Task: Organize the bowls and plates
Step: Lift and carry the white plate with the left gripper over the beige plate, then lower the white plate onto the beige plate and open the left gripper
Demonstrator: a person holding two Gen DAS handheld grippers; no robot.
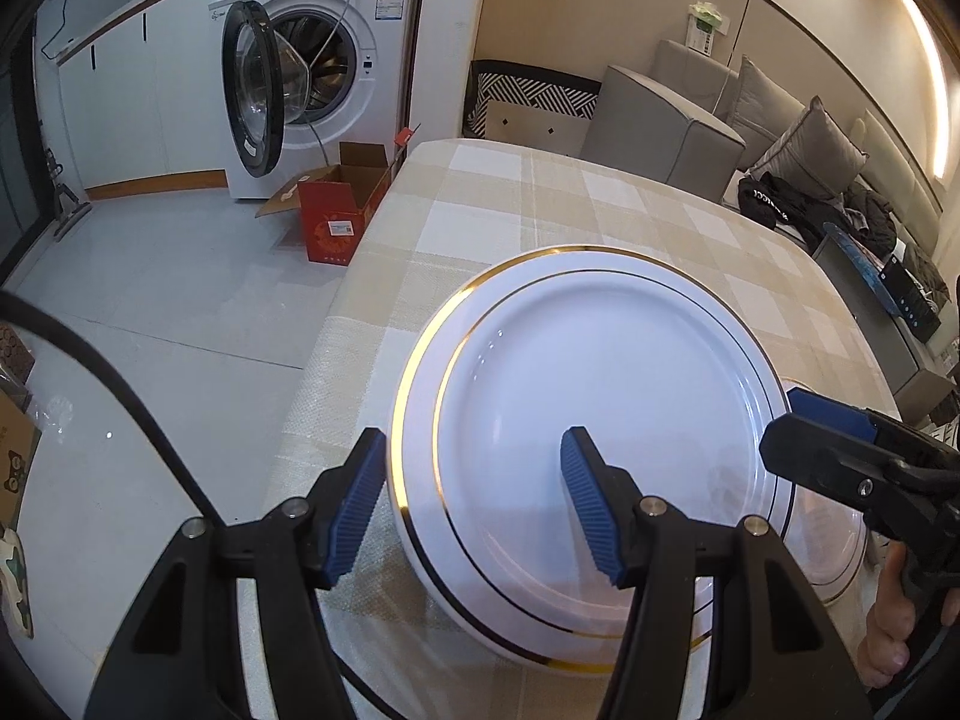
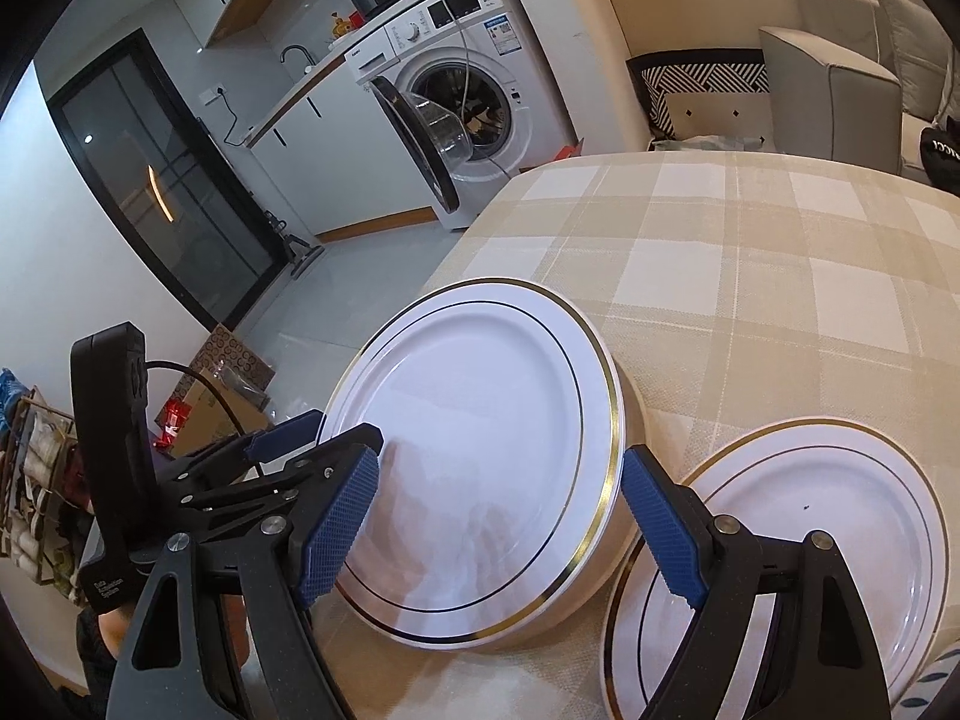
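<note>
A stack of white plates with gold rims (image 1: 600, 396) (image 2: 480, 456) lies near the left edge of the checked table. A second white gold-rimmed plate (image 2: 804, 540) lies to its right; its edge shows in the left wrist view (image 1: 840, 558). My left gripper (image 1: 474, 504) is open, its jaws straddling the stack's left rim. My right gripper (image 2: 498, 534) is open, its jaws astride the stack's near right rim. The left gripper shows in the right wrist view (image 2: 288, 438), and the right gripper shows in the left wrist view (image 1: 840, 438).
The table wears a beige checked cloth (image 1: 540, 204) (image 2: 750, 252). Its left edge drops to a tiled floor with a red box (image 1: 336, 216) and a washing machine (image 1: 312, 60) with its door open. A grey sofa (image 1: 720, 114) stands beyond the table.
</note>
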